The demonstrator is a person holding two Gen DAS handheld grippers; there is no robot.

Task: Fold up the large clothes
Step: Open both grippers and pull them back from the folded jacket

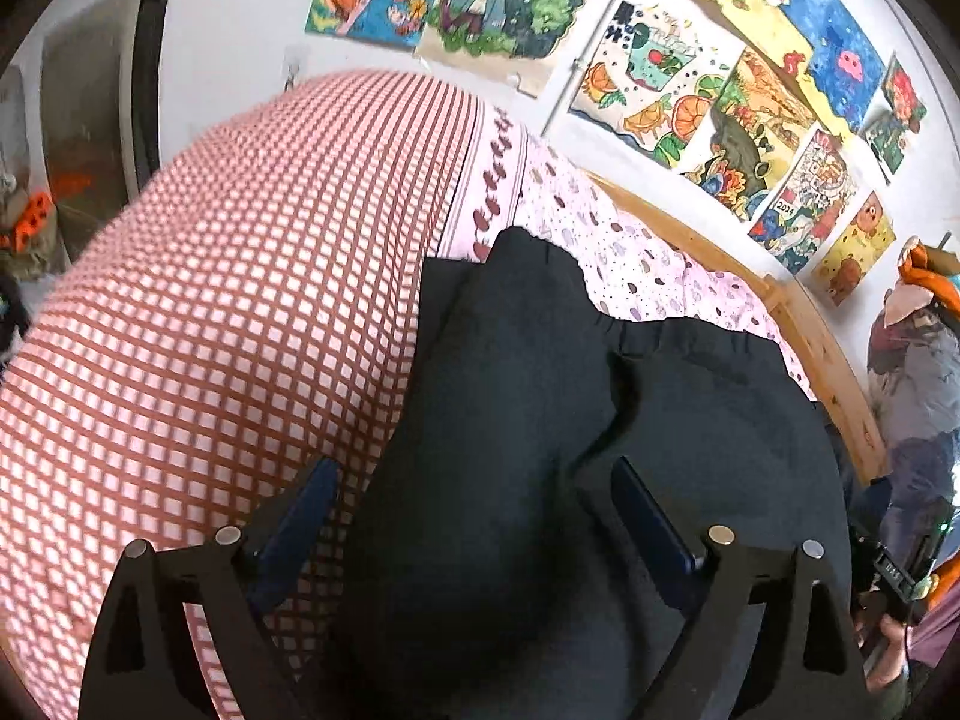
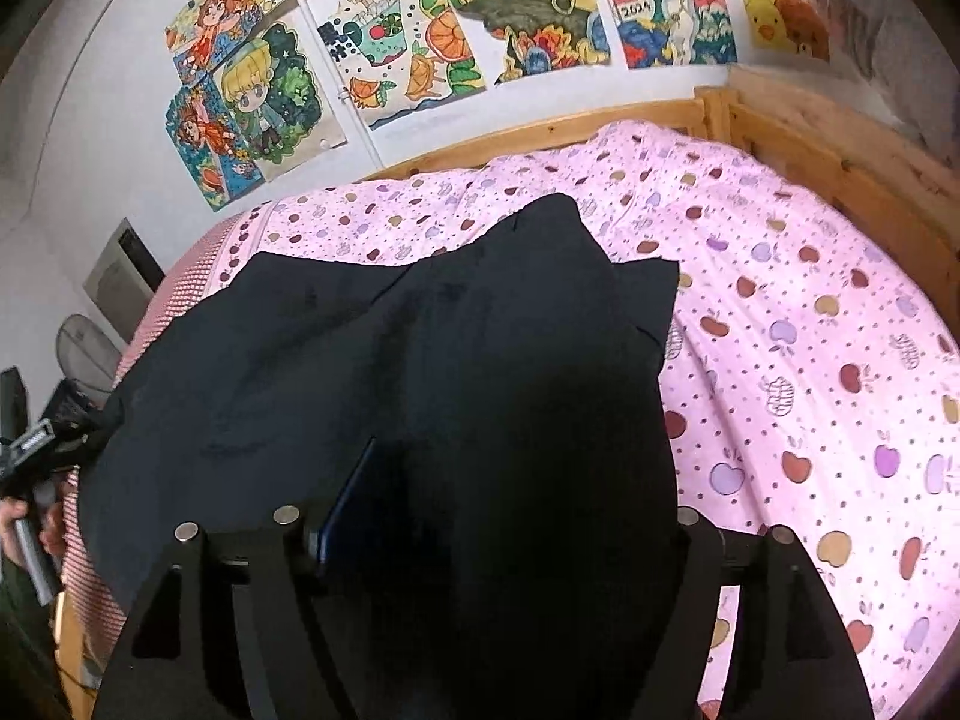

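A large black garment (image 1: 516, 396) lies on the bed and bulges up between the fingers of my left gripper (image 1: 480, 498). The jaws stand wide apart, with the cloth draped between them. In the right wrist view the same black garment (image 2: 420, 348) spreads over the pink sheet and rises into my right gripper (image 2: 504, 492). Its left finger (image 2: 351, 492) shows; the right finger is hidden by cloth. Whether either gripper pinches the cloth is not visible.
The bed has a pink apple-print sheet (image 2: 810, 360) and a red-checked cover (image 1: 210, 300). A wooden bed frame (image 2: 840, 150) runs along the far and right sides. Drawings (image 2: 420, 42) hang on the wall. The other gripper and hand show at the edge (image 2: 36, 468).
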